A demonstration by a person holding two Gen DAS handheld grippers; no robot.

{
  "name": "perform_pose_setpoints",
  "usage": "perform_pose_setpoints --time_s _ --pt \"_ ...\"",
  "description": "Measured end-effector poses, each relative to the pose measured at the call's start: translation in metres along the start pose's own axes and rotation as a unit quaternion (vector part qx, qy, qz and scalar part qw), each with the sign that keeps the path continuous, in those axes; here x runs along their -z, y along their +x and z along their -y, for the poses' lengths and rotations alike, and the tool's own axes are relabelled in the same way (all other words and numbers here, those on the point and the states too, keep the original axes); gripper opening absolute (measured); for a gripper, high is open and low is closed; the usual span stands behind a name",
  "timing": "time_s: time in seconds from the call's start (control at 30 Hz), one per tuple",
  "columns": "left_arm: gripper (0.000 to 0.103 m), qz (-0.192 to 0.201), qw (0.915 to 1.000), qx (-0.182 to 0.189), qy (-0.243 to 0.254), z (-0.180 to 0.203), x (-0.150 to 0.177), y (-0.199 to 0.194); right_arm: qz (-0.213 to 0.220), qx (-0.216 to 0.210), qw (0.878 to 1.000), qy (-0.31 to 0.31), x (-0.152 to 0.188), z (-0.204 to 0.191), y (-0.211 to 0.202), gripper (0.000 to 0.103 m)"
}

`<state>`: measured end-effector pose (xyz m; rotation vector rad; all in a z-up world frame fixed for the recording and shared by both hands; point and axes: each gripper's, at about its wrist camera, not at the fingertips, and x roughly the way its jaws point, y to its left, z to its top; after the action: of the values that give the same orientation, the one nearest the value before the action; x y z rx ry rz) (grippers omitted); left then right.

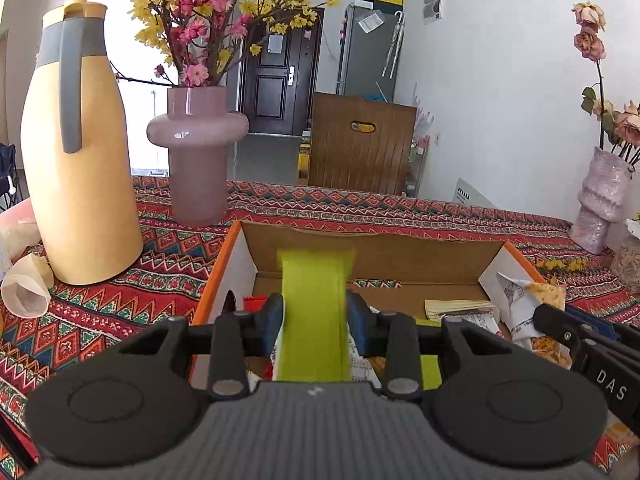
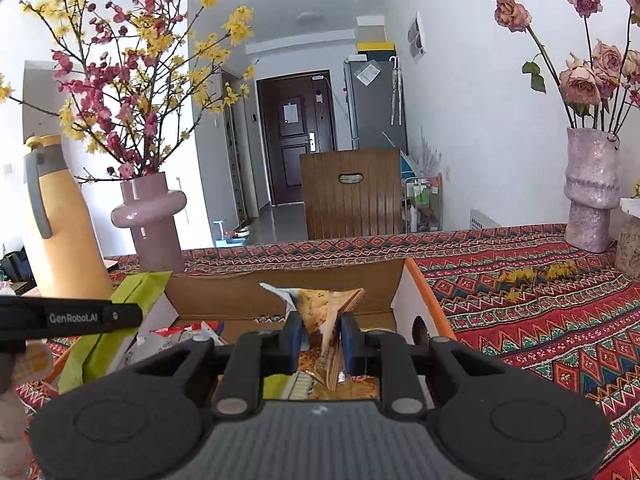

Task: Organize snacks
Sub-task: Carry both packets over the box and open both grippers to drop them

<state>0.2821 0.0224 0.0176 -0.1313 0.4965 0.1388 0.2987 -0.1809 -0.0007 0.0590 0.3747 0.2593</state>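
Plainly, "GenRobot.AI" on left hand-held gripper (image 2: pixel 132 314).

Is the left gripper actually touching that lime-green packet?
Touching. The left wrist view shows the left gripper with both blue pads pressed against the lime-green packet.

White letters reading "DAS" stood on the black body of the right gripper (image 1: pixel 560 326) where it entered the left wrist view from the right edge; any letters beyond those three were cut off. In the right wrist view, "GenRobot.AI" was printed in white on the side of the left gripper (image 2: pixel 120 316). Printing on the snack packets, the papers on the door and the fridge was too small to read.
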Motion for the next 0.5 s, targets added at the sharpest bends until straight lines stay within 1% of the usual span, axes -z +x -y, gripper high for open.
perform_pose_setpoints --time_s 0.03,0.07,0.13,0.17,0.23,0.27,0.3,0.33,0.5 --pt "0.049 0.003 1.0000 0.002 -0.002 0.000 0.000 -0.002 0.000 0.001 1.000 0.001 -0.001 0.000 -0.001 0.025" --pt "0.052 0.007 1.0000 0.003 -0.004 -0.001 0.000 -0.004 -0.001 0.001 1.000 0.001 -0.001 0.001 -0.001 0.028" --pt "0.071 0.015 0.9999 -0.001 -0.009 -0.003 -0.001 -0.008 0.002 0.006 1.000 0.006 -0.001 0.003 -0.003 0.048" --pt "0.076 0.019 0.9997 -0.003 -0.011 -0.004 -0.001 -0.010 0.005 0.012 1.000 0.007 -0.001 0.004 -0.004 0.054" --pt "0.092 0.028 0.9995 -0.009 -0.015 -0.005 -0.002 -0.013 0.010 0.015 1.000 0.014 -0.002 0.006 -0.007 0.072" --pt "0.096 0.033 0.9992 -0.012 -0.017 -0.006 -0.002 -0.015 0.013 0.018 1.000 0.016 -0.002 0.007 -0.009 0.079" --pt "0.103 0.039 0.9989 -0.016 -0.020 -0.006 -0.002 -0.018 0.015 0.023 0.999 0.018 -0.003 0.009 -0.010 0.094" --pt "0.103 0.045 0.9985 -0.022 -0.022 -0.006 -0.002 -0.021 0.017 0.026 0.999 0.021 -0.002 0.010 -0.011 0.103" --pt "0.103 0.053 0.9982 -0.018 -0.023 -0.006 -0.003 -0.027 0.022 0.034 0.999 0.028 -0.002 0.012 -0.014 0.103"
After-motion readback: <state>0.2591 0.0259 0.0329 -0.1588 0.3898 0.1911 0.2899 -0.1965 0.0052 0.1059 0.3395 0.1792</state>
